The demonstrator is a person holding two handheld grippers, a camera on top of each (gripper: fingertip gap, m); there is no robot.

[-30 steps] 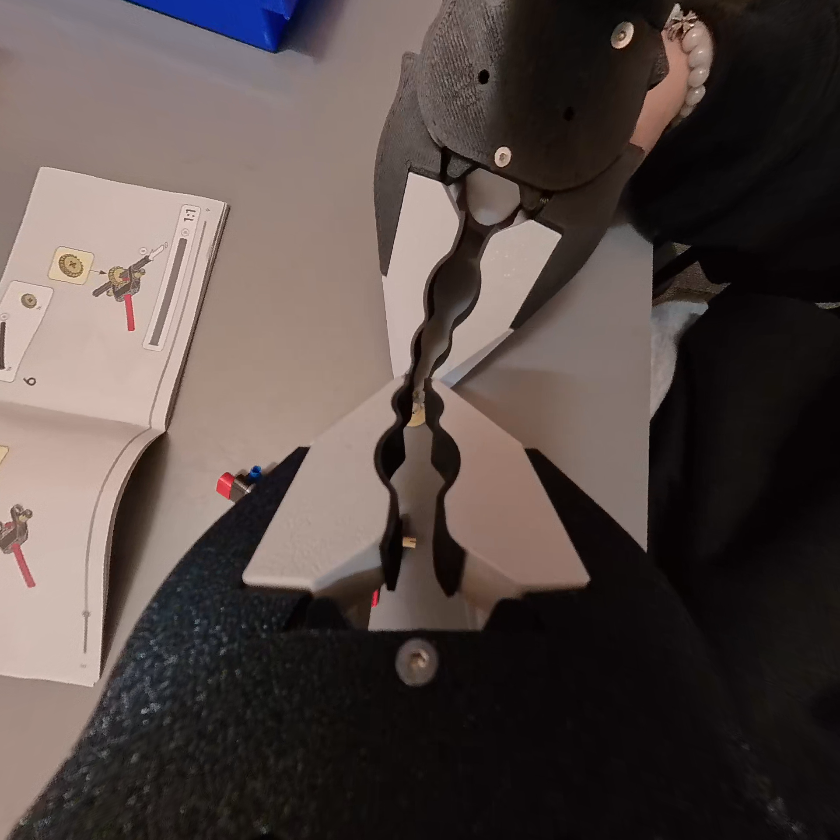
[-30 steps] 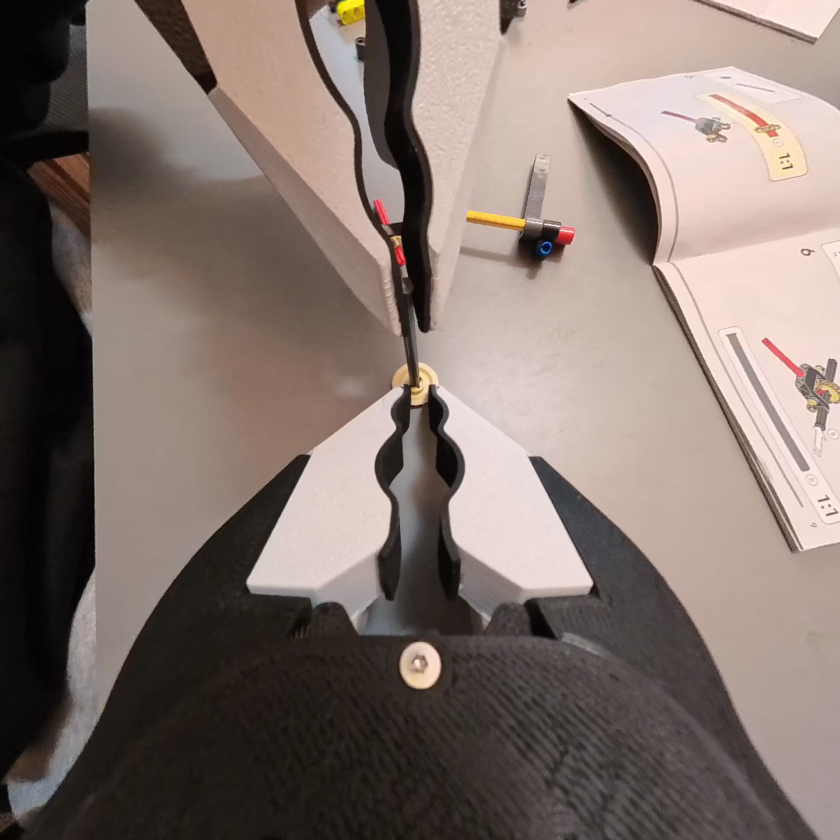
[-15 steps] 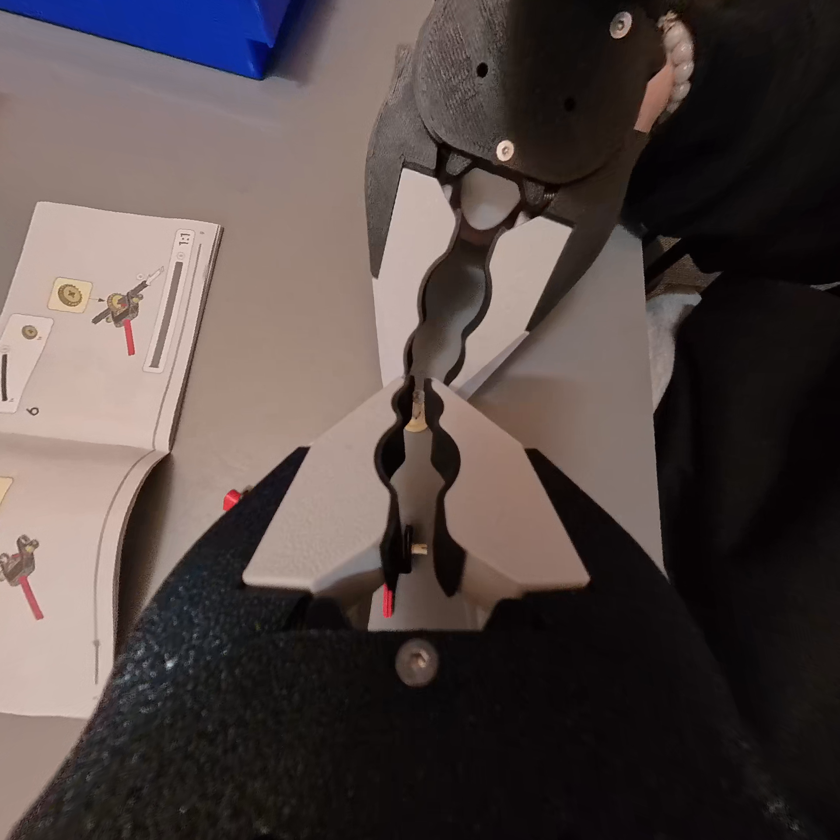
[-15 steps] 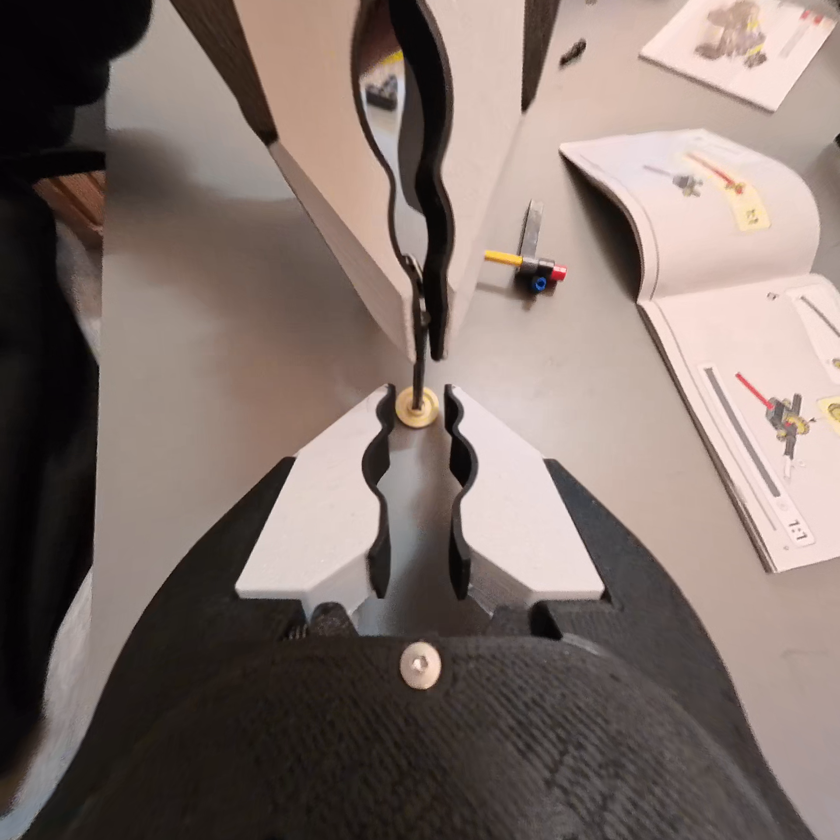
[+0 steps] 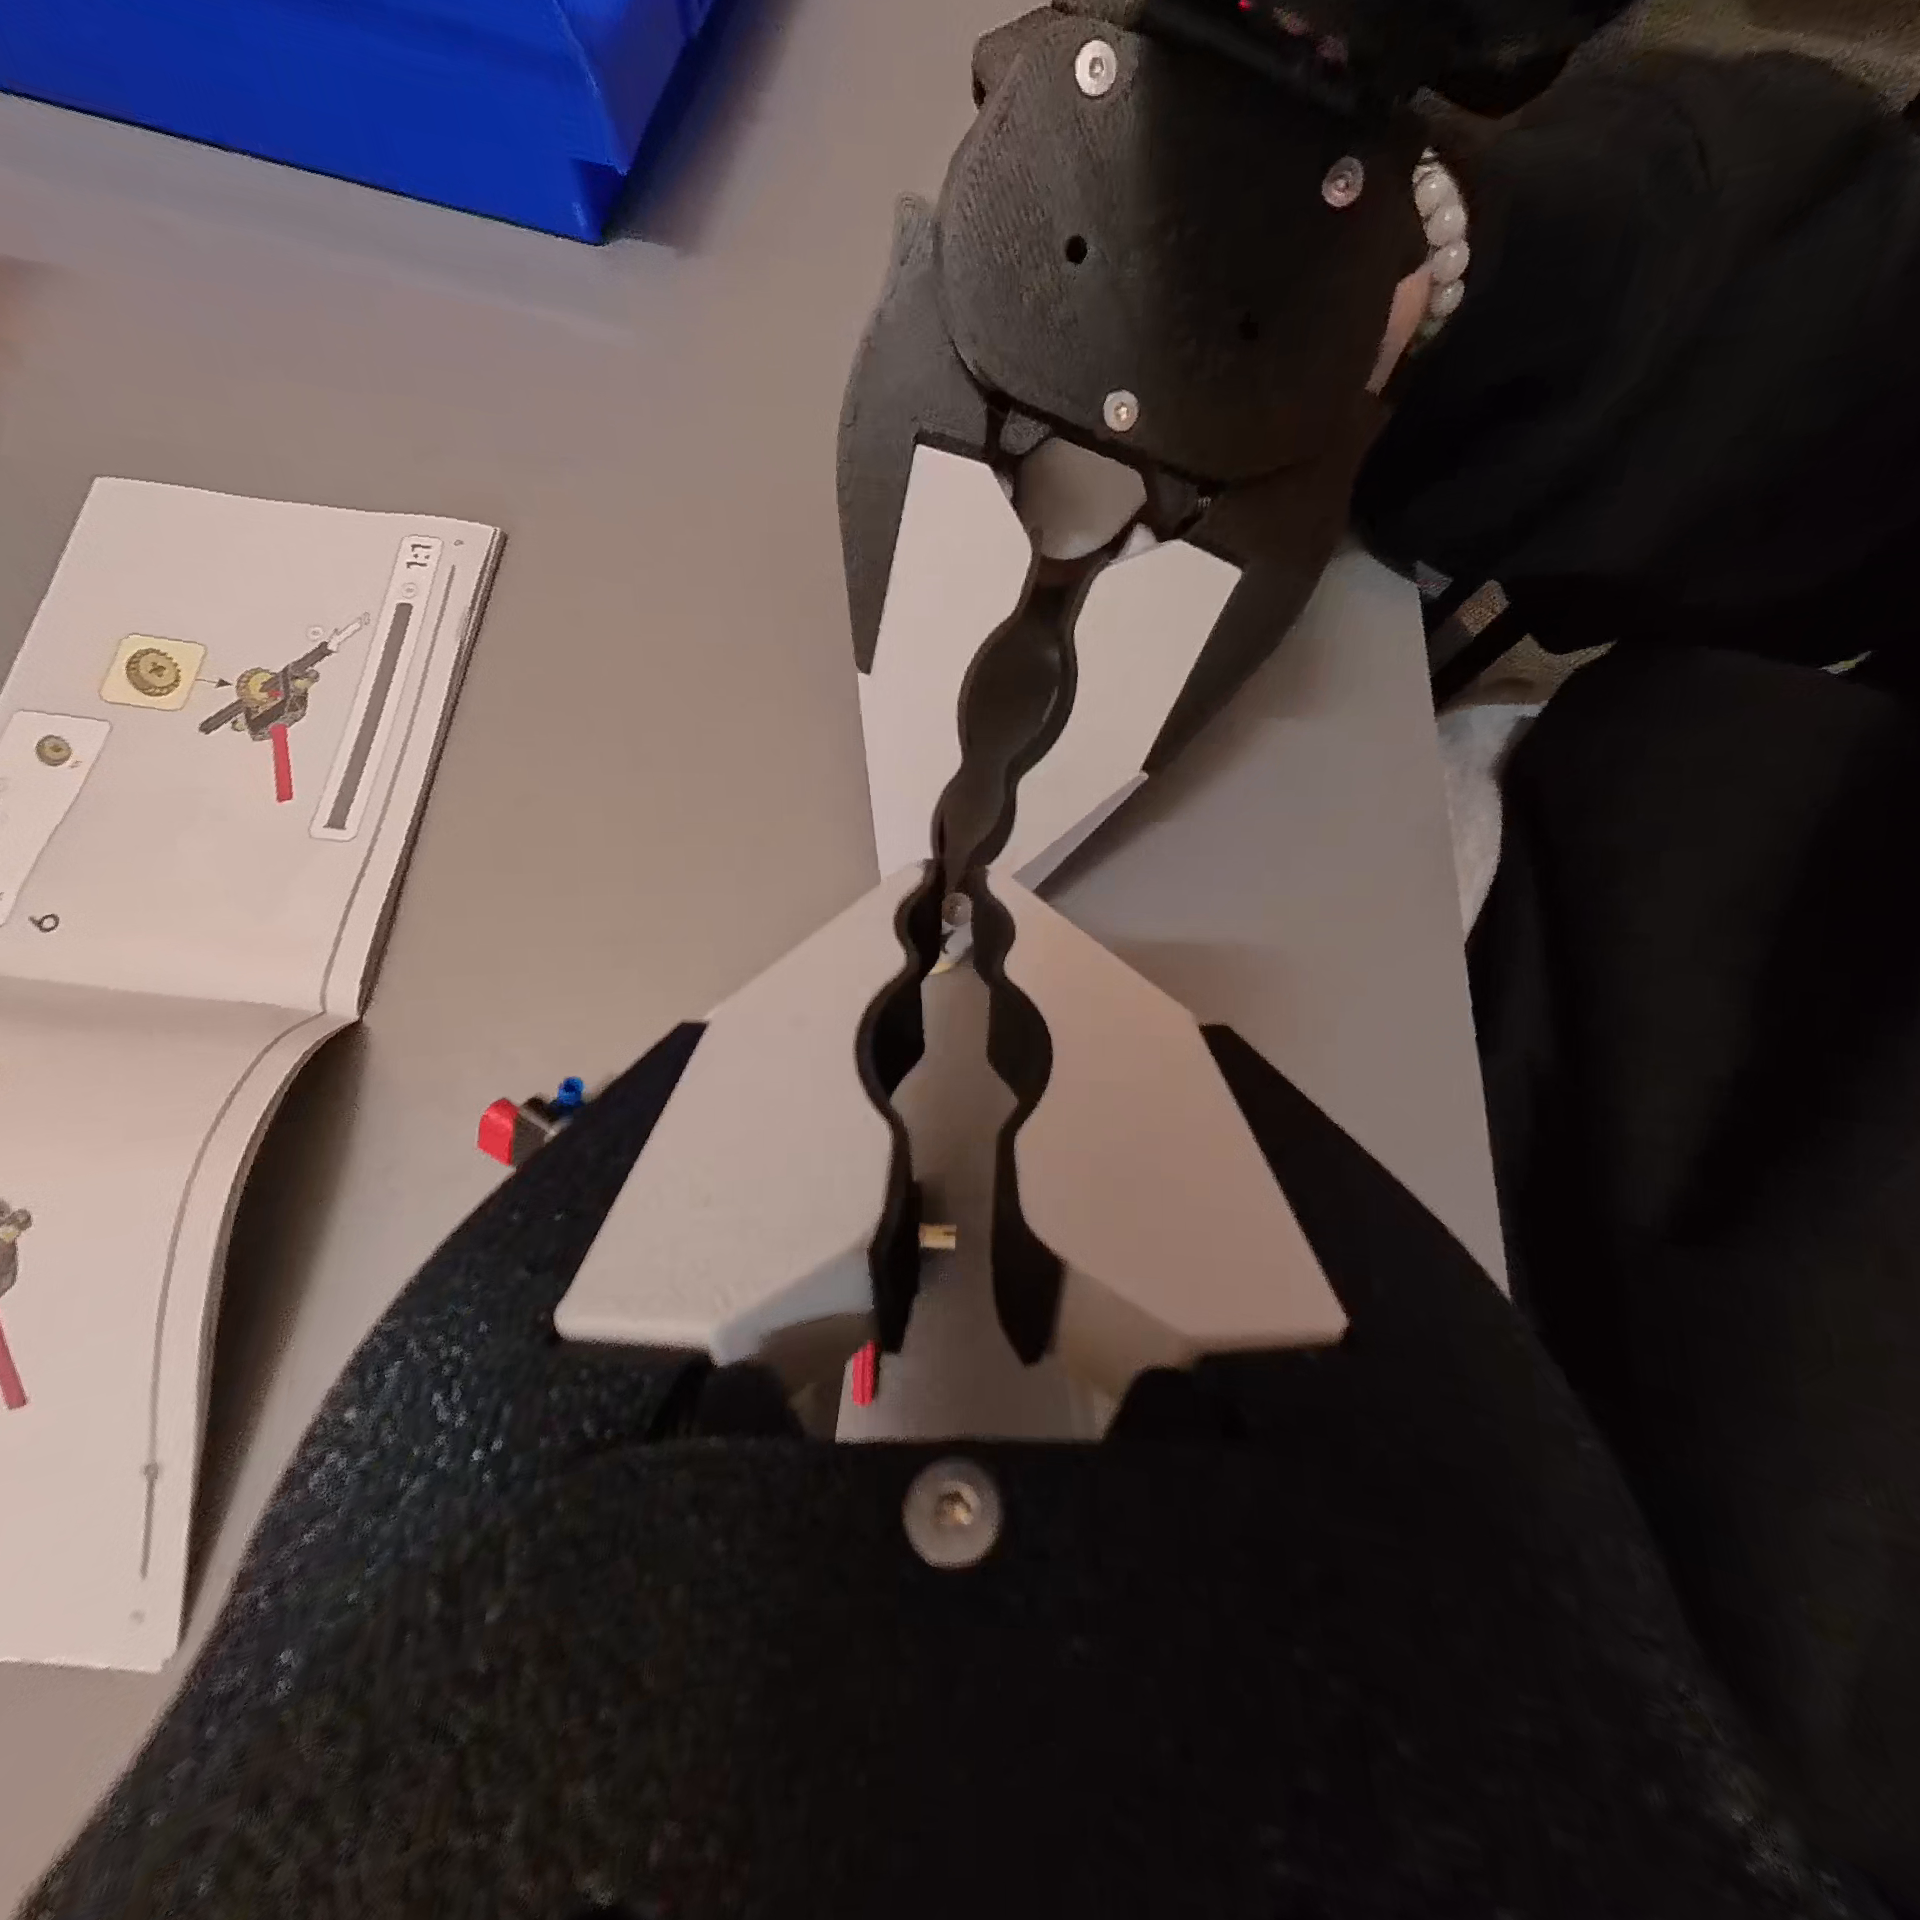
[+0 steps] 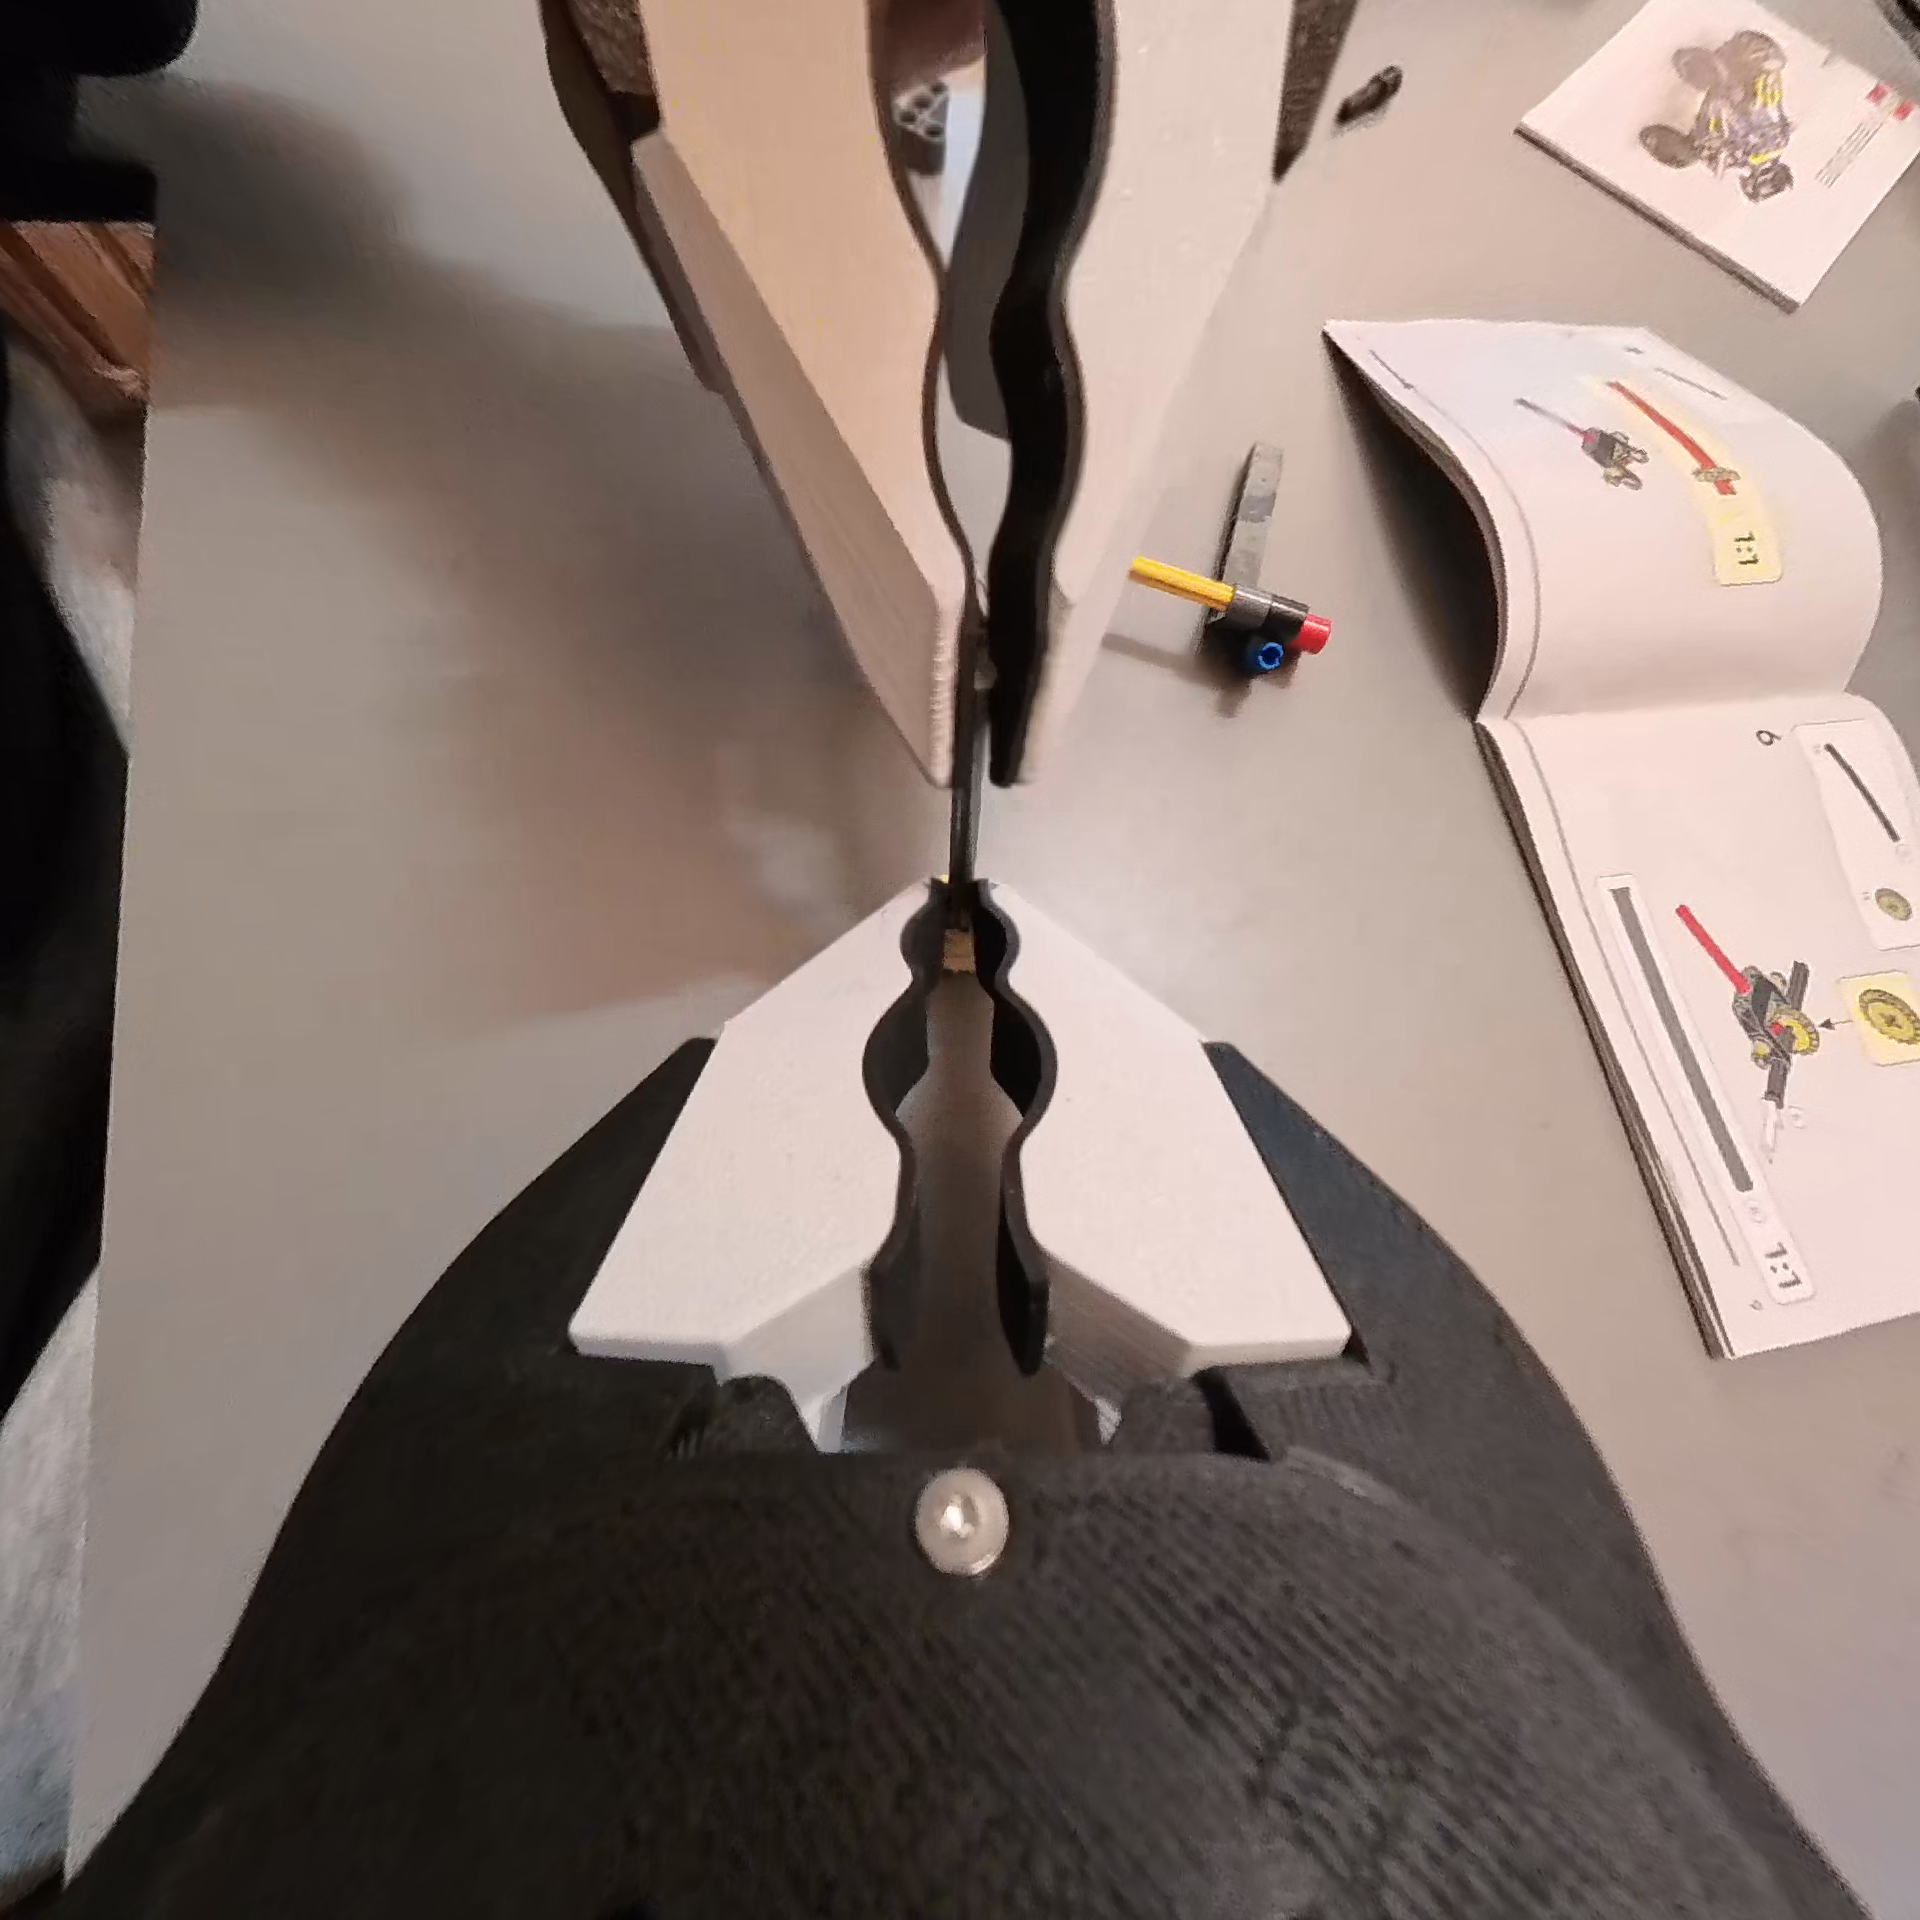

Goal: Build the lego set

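In the left wrist view the left gripper (image 5: 951,914) has its jaws closed to a narrow slit around a small black assembly with a red axle (image 5: 864,1377) and a tan pin (image 5: 940,1236) poking out near the base of the fingers; its thin black axle runs forward to the tips, where the right gripper (image 5: 961,883) meets it head-on. An open instruction booklet (image 5: 239,748) lies on the grey tabletop (image 5: 644,499) to the left, a blue bin (image 5: 343,94) beyond it, and a spare sub-assembly with red and blue ends (image 5: 525,1117) just beside the gripper body. In the right wrist view the right gripper (image 6: 961,904) is now pinched on the tan bushing (image 6: 956,951) – half a second ago those jaws stood apart with the bushing loose between them – and the black axle (image 6: 964,821) from the left gripper (image 6: 977,758) enters it. The re-grip suggests the bushing is being pushed further along the axle – the booklet's (image 6: 1704,935) gear step likely follows. The spare yellow-axle piece (image 6: 1236,608) lies untouched beyond.
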